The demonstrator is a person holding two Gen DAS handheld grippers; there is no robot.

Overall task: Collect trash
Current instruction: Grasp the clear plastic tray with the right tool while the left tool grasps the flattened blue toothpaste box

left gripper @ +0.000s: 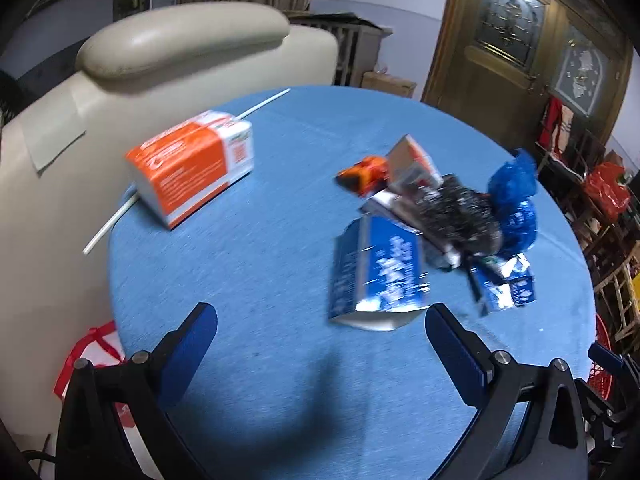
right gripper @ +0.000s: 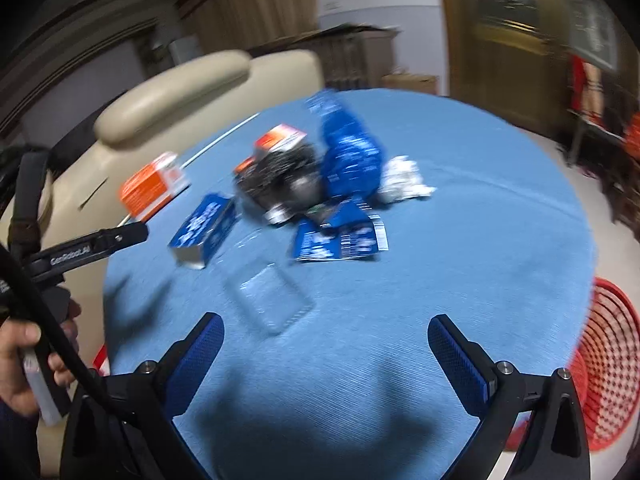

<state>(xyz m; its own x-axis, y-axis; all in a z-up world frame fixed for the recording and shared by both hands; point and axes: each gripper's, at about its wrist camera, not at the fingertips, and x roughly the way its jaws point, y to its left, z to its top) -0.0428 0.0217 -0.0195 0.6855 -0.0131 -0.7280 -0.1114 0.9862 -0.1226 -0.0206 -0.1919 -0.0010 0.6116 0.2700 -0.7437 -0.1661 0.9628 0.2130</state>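
Trash lies on a round blue table. An orange and white carton sits at the far left, over a white straw. A blue carton lies just ahead of my open left gripper. Beyond it are a black crumpled wrapper, a small orange box and a blue bag. In the right wrist view, my right gripper is open above the table, close behind a clear plastic tray. A flattened blue wrapper and white crumpled paper lie farther off.
A red mesh basket stands on the floor at the table's right edge. A beige padded chair presses against the table's left side. A person's hand holds the left gripper's handle. A wooden door and cluttered chairs are behind.
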